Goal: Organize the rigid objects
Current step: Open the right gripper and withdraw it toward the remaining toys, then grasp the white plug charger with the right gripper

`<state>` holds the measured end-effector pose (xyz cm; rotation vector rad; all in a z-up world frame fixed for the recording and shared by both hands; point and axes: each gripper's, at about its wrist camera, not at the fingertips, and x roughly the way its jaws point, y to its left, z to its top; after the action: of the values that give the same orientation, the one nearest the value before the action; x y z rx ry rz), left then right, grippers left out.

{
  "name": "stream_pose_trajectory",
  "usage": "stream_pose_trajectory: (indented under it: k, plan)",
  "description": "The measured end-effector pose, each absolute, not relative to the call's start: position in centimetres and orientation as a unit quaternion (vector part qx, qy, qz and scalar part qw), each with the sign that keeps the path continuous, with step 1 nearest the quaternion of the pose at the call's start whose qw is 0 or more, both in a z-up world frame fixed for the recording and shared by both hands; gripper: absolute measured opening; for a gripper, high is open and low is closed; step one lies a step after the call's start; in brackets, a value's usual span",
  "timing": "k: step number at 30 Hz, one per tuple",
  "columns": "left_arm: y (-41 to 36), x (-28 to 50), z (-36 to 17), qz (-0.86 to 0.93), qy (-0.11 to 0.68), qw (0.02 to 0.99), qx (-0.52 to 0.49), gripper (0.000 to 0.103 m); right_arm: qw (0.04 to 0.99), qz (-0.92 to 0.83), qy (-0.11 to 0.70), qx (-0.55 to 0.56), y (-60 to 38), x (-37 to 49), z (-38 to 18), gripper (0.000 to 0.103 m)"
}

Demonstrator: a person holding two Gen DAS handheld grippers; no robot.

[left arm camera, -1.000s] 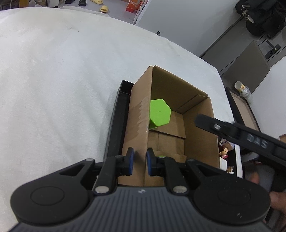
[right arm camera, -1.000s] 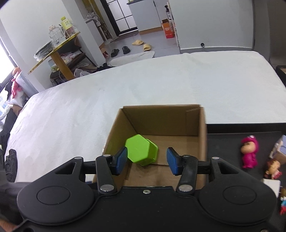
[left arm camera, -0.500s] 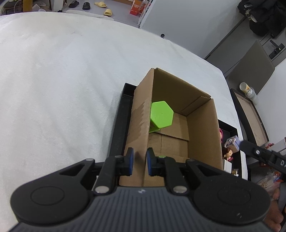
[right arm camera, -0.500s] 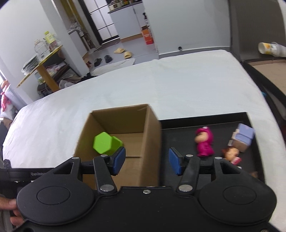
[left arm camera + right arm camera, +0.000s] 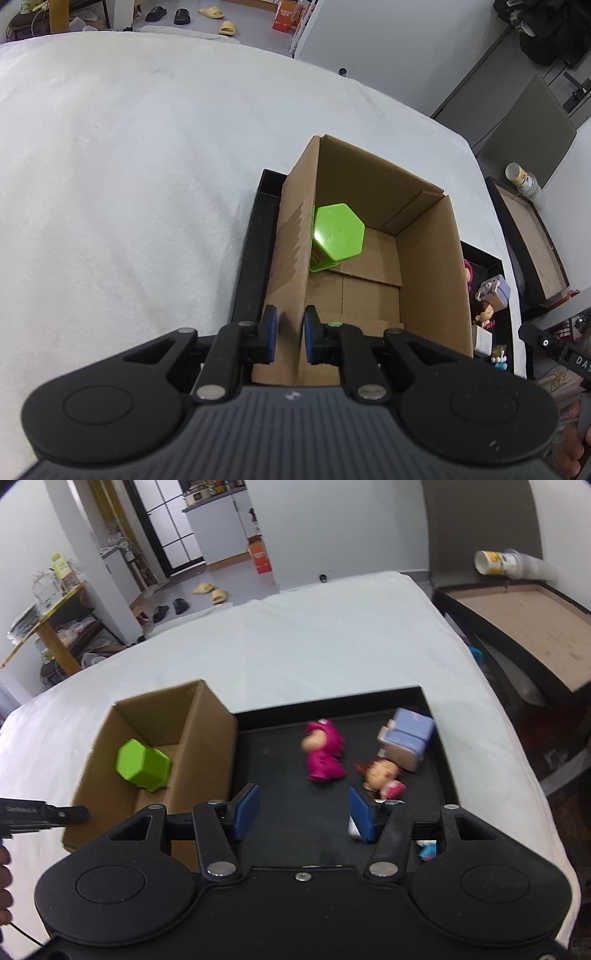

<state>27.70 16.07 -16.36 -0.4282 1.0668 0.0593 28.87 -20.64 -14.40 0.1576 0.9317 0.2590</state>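
Note:
An open cardboard box [image 5: 428, 258] [image 5: 207, 734] stands on a black tray [image 5: 255, 236] [image 5: 280, 782]. A green hexagonal block [image 5: 338, 236] [image 5: 142, 764] lies inside the box. My left gripper [image 5: 290, 339] is shut on the box's near left wall. My right gripper [image 5: 303, 814] is open and empty over the tray, near a pink figurine [image 5: 325, 755], a brown-haired doll [image 5: 380, 777] and a lilac toy [image 5: 408, 742]. These toys also show in the left wrist view [image 5: 487, 295].
The tray sits on a white bed [image 5: 129, 166] [image 5: 314, 646]. A small blue-white item [image 5: 426, 849] lies at the tray's near right corner. A black-framed board [image 5: 524, 620] with a paper cup [image 5: 495, 563] stands right of the bed.
My right gripper has swung right, from over the box and green block to over the tray's toys. My left gripper keeps its hold on the box wall.

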Motion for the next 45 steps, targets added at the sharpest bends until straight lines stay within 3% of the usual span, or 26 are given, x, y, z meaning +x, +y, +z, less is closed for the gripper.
stream_pose_trajectory:
  k: [12, 17, 37, 39, 41, 45]
  plan:
    - [15.5, 28.0, -16.6, 0.038, 0.514, 0.836, -0.189, 0.013, 0.877, 0.082, 0.468, 0.076, -22.9, 29.6, -19.2, 0.064]
    - [15.4, 28.3, -16.8, 0.040, 0.519, 0.833, -0.185, 0.013, 0.878, 0.076, 0.468, 0.061, -22.5, 30.1, -20.2, 0.079]
    - [15.7, 29.1, -18.0, 0.035, 0.530, 0.827, -0.187, 0.015, 0.862, 0.054, 0.504, 0.012, -20.7, 33.0, -24.0, 0.086]
    - [15.7, 29.1, -18.1, 0.035, 0.529, 0.827, -0.186, 0.015, 0.863, 0.052, 0.502, 0.004, -20.4, 32.9, -24.1, 0.083]
    - [15.8, 29.1, -18.1, 0.035, 0.529, 0.827, -0.188, 0.015, 0.866, 0.051, 0.498, -0.010, -20.0, 32.6, -23.8, 0.062]
    - [15.7, 29.2, -18.1, 0.037, 0.529, 0.826, -0.190, 0.015, 0.862, 0.071, 0.502, 0.004, -19.6, 32.6, -22.9, 0.061]
